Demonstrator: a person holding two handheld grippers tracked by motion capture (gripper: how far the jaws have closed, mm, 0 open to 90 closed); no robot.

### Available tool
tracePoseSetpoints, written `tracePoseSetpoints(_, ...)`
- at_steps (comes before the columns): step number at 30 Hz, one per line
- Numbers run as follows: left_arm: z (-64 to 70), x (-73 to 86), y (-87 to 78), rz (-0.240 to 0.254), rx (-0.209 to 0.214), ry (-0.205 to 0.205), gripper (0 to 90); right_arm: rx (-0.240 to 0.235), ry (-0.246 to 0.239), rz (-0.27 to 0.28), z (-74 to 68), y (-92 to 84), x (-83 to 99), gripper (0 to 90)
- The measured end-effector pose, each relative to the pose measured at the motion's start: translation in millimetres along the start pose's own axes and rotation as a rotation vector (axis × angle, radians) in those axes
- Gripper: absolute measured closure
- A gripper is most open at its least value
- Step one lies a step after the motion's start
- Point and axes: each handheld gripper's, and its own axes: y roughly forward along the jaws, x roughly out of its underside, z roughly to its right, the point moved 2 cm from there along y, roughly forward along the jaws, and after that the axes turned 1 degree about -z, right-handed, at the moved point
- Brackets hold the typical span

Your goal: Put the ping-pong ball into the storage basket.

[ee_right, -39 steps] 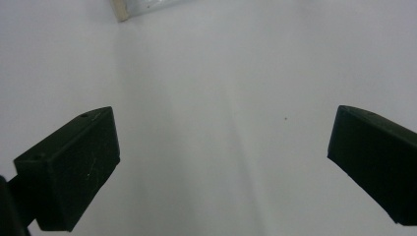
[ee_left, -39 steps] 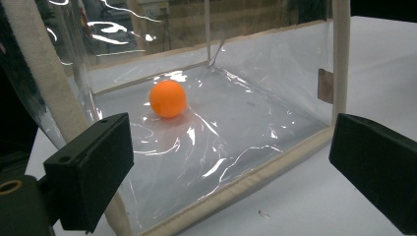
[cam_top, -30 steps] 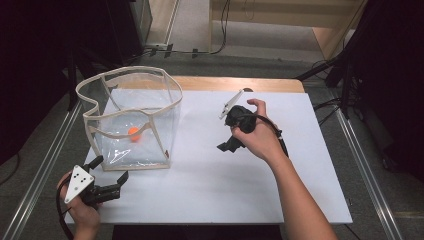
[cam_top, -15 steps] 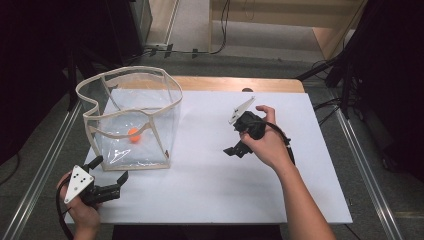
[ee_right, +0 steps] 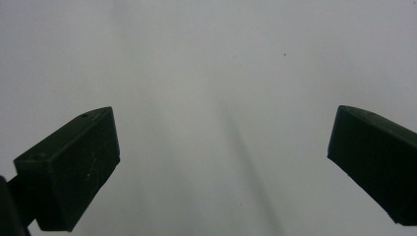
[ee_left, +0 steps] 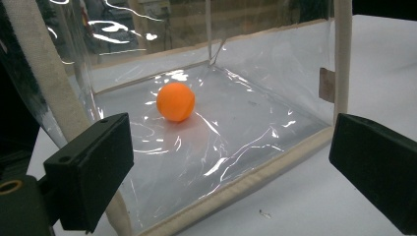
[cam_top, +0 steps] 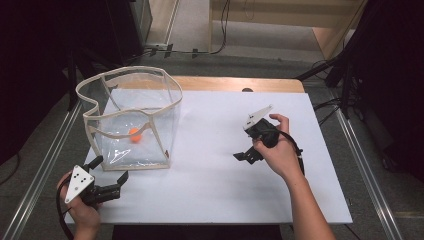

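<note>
High view: white desk (cam_top: 210,185) bearing a clear plastic bag (cam_top: 131,120) with cream fabric edging, standing open-topped at the far left; one orange ball (cam_top: 134,133) lies on its floor. Left tool (cam_top: 111,176), held in the person's left hand (cam_top: 80,210) at the near left corner of the desk, sits just beside the bag's near wall, jaws spread and pointing toward it, nothing between them. Right tool (cam_top: 245,156), held in the right hand (cam_top: 280,152) at mid-right of the desk, stands well apart from the bag, jaws angled down toward the bare desk surface. Left gripper view: two black jaws wide apart at the lower corners, empty; between them the bag's transparent near wall and cream bottom seam (ee_left: 236,189), with the orange ball (ee_left: 175,101) resting inside on the crinkled floor, toward the back left. Right gripper view: two black jaws wide apart, empty, over plain white desk surface (ee_right: 211,88); a faint shadow streak runs between them.
</note>
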Motion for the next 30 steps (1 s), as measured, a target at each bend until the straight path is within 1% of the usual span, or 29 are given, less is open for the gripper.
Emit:
tracePoseSetpoints(6,0.1,0.0,0.1,-0.002,-0.003,0.002,3.6,0.013,0.031,0.026,1.5,-5.0,18.6,0.0)
tracePoseSetpoints(9,0.2,0.1,0.2,0.0,-0.002,0.002,3.6,0.016,0.056,0.041,2.1,-7.9,27.6,0.0)
tracePoseSetpoints(13,0.1,0.0,0.1,-0.002,-0.004,0.002,3.6,0.022,0.077,0.063,2.3,-12.2,38.0,0.0)
tracePoseSetpoints(16,0.3,0.1,0.4,0.0,-0.002,0.003,3.6,0.032,0.087,0.076,1.8,-15.2,45.5,0.0)
tracePoseSetpoints(20,0.2,0.1,0.2,0.0,-0.002,0.003,3.6,0.052,0.101,0.109,1.7,-18.1,54.8,0.0)
tracePoseSetpoints(24,0.5,0.0,0.3,-0.003,-0.004,0.007,3.6,0.059,0.114,0.143,2.4,-21.0,63.6,0.0)
tracePoseSetpoints(30,0.5,0.0,0.4,-0.004,-0.004,0.009,3.6,0.076,0.138,0.176,2.5,-25.5,75.5,0.0)
